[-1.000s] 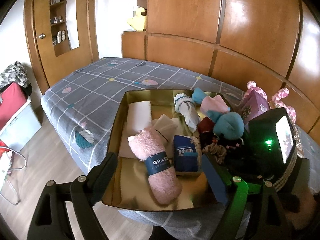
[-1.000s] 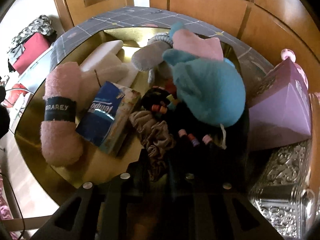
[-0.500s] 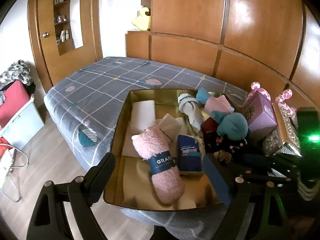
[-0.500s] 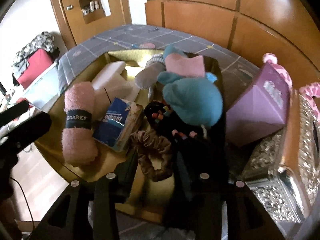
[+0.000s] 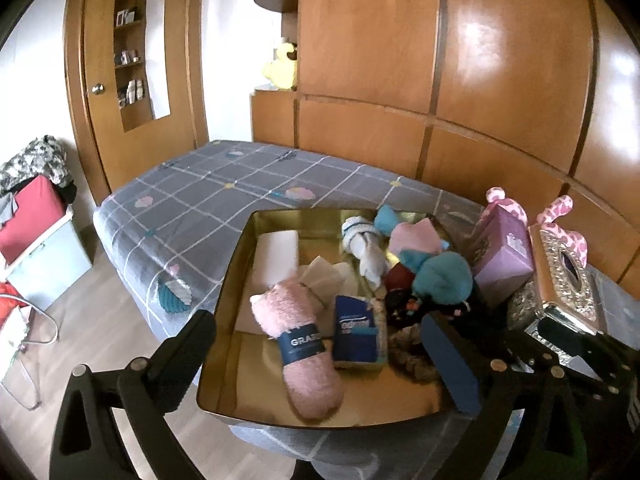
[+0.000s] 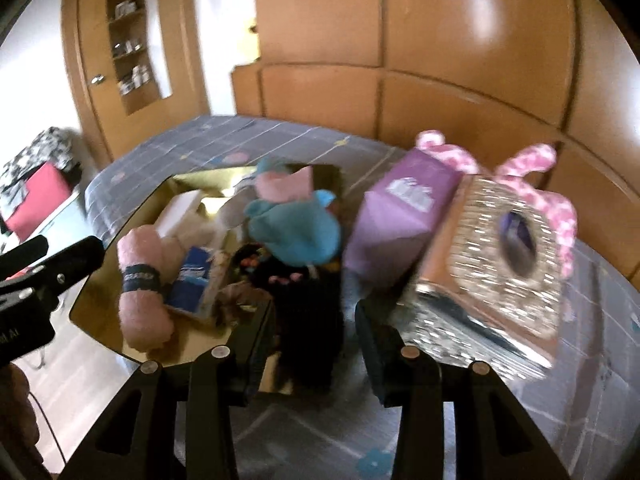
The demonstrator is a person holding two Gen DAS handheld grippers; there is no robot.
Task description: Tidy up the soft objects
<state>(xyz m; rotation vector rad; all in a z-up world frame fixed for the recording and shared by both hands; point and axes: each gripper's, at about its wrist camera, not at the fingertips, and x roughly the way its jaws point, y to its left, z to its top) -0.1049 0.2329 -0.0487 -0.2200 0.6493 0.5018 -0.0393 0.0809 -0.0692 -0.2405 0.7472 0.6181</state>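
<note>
The fingers (image 5: 188, 344) of the left gripper (image 5: 320, 364) stand wide apart, having just been opening, with nothing pressed between them; ahead, between the 2, the rolled pink sock (image 5: 298, 350) and blue tissue pack (image 5: 356, 334) lie side by side in the gold tray (image 5: 224, 300), with the brown scrunchie (image 5: 408, 356) just beside the right finger. The right gripper (image 6: 316, 322) has its 2 fingers (image 6: 260, 332) partly apart and clamping nothing, over the tray's near corner where dark soft things (image 6: 308, 312) lie blurred. Beyond them sit a teal plush (image 6: 296, 232), a purple box (image 6: 400, 216) and a silver tissue box (image 6: 500, 264) on the grey checked bed (image 5: 208, 196).
</note>
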